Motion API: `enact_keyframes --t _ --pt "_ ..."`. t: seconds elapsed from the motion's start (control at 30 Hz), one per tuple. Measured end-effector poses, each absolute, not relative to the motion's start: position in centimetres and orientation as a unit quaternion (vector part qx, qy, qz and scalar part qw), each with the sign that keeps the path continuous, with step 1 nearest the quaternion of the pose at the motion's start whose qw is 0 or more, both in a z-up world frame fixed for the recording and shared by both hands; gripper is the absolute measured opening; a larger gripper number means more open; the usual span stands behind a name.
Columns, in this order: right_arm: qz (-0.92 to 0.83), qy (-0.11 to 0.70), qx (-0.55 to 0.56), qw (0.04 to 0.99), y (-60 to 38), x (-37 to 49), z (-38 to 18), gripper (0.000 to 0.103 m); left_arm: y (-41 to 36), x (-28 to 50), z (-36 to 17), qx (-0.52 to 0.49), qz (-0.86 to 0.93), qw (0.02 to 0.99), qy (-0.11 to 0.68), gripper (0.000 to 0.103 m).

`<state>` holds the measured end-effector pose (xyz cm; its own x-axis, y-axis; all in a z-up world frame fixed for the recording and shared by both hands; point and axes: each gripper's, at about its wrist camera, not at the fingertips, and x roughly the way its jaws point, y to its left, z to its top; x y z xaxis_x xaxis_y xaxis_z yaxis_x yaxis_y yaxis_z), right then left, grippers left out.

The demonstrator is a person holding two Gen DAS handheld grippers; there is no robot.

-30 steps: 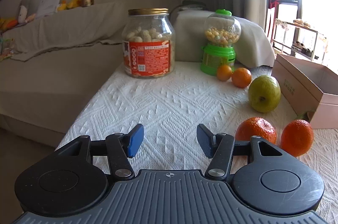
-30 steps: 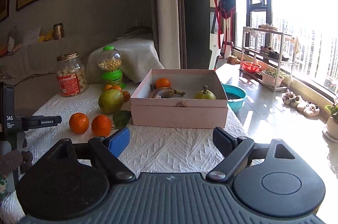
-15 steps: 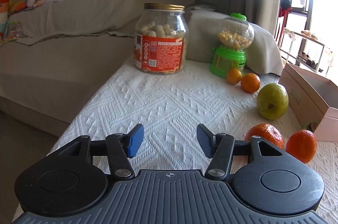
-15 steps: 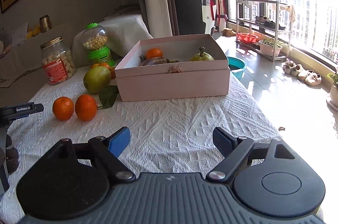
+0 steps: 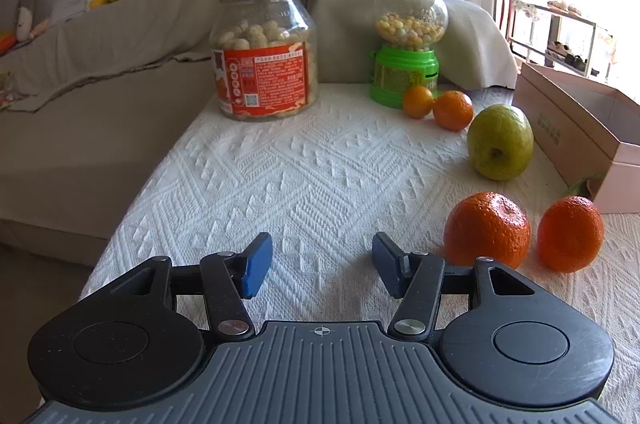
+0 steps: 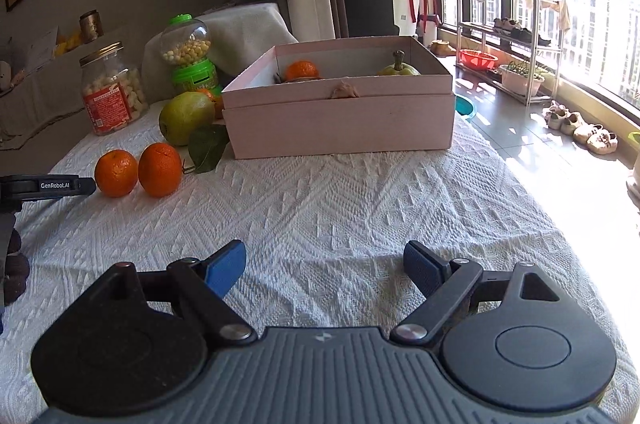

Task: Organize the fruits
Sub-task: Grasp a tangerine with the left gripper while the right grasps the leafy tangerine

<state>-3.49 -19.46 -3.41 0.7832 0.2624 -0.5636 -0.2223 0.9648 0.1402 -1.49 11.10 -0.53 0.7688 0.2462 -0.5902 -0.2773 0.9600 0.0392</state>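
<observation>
Both the left claw (image 5: 322, 260) and right claw (image 6: 324, 264) gape empty; the round bumpy orange mandarin (image 5: 487, 229) just right of the left claw could roll off the bench (image 5: 304, 176) if nudged.

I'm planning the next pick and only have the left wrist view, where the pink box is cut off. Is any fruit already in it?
Observer: Yes. An orange and a green pear lie in the pink box.
Operator: Is the right tool carrying anything?
Observer: No, the right tool is open and empty over bare cloth.
Operator: What's that green bit by the box corner?
Observer: A leaf, attached to the nearer orange.
</observation>
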Motion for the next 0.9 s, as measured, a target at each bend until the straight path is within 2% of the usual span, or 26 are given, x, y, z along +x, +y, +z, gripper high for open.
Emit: enact_keyframes --t 0.27,0.37,0.7,0.77,0.8,0.9 --pt "0.145 0.307 0.024 0.94 -19.7 -3.9 -2.9 0.087 10.7 -3.2 0.3 -0.053 0.063 0.95 0.301 0.06" --pt "0.161 0.306 0.019 0.938 -19.1 -3.5 -2.0 0.087 9.1 -3.5 1.4 -0.04 0.017 0.955 0.295 0.054" --pt "0.245 0.288 -0.036 0.925 -14.2 -2.6 0.0 0.087 6.2 -0.8 3.2 -0.001 -0.094 0.942 0.322 0.056" --pt "0.271 0.287 -0.035 0.918 -13.5 -1.8 0.5 0.085 6.6 -1.2 3.3 0.006 -0.085 0.943 0.323 0.056" --pt "0.276 0.289 -0.031 0.916 -13.0 -1.1 0.8 0.081 7.3 -1.6 3.5 -0.005 -0.079 0.944 0.322 0.056" --pt "0.281 0.294 -0.013 0.913 -11.5 1.2 1.0 0.077 9.9 -1.9 4.0 -0.069 -0.074 0.94 0.326 0.055"
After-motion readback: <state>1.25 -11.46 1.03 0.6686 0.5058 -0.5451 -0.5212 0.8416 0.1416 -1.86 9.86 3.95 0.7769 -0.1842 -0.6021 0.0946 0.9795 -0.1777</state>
